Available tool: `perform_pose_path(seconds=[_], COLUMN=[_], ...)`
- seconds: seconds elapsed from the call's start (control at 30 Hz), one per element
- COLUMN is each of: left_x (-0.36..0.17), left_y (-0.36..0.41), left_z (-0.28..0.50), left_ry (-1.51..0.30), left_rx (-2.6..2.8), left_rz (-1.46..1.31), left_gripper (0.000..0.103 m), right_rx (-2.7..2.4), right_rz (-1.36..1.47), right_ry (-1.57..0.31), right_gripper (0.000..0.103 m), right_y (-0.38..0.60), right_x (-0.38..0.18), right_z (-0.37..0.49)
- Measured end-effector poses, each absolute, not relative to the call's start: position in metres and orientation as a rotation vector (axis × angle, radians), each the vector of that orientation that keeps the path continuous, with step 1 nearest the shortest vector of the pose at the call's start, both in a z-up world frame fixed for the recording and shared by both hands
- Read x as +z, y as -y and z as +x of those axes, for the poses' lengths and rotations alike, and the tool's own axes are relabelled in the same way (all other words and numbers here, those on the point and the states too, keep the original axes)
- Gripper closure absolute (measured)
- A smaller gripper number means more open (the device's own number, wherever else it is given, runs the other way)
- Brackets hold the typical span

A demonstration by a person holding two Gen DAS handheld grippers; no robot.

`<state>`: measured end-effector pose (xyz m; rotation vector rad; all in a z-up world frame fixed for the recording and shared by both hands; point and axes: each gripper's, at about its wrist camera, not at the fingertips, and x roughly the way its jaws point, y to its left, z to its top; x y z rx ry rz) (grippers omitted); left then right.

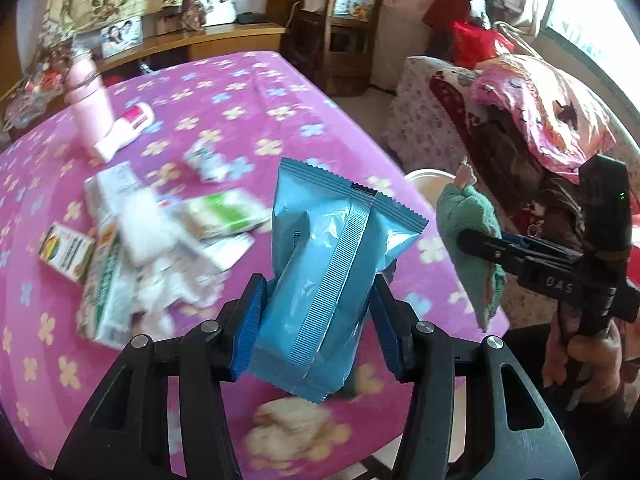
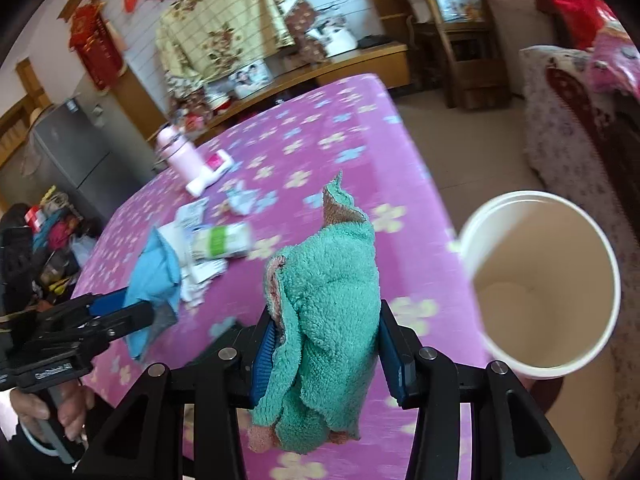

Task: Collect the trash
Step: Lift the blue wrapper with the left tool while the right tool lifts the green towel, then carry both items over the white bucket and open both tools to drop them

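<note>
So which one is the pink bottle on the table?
Find the table with the purple flowered cloth. At its far left edge stands the pink bottle, upright beside a lying white tube. It is the only tall pink thing there; the litter nearer lies flat.

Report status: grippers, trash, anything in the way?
Left gripper shut on blue wrapper. Right gripper shut on green cloth. White bin open beside table, path unobstructed.

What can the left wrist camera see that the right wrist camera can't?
Only the left wrist view shows the crumpled beige paper near the table edge. Only the right wrist view shows the inside of the white bucket and the grey fridge. Both show the blue wrapper in the left tongs, the green cloth in the right tongs, and the pink bottle.
</note>
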<state>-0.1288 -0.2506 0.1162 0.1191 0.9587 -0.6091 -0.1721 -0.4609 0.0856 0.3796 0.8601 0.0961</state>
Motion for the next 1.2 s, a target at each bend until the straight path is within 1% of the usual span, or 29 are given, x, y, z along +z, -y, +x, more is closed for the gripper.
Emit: perform_pose_path(seconds=[0.4,0.63,1.03,1.1,1.2], left_x=[0.105,0.095,0.067,0.062,0.054], left_y=[0.355,0.400,0.462,0.470,0.482], left_z=[-0.135,-0.137,-0.127,-0.124,-0.118], left_ry=[-0.980,-0.977,-1.041,-1.050,-1.068], left_rx=[-0.660,-0.666,-0.690,-0.701,-0.726], left_rz=[0.163,0.204,0.195,0.180,0.137], left_gripper=[0.053,0.053,0.051,0.050,0.048], right_rx=[-0.055,-0.130,-0.251,-0.274,-0.304], right_rz=[0.395,0.395,0.402,0.412,0.401], right_ry=[-0.853,-0.870,-0.920,-0.928,-0.941], right_gripper=[0.059,0.059,0.058,0.053,0.051], right_y=[0.542,0.581,0.636,0.642,0.647], right_x=[0.078,0.067,0.034,0.028,0.021], right_z=[-0.190,-0.189,-0.172,-0.172,-0.170])
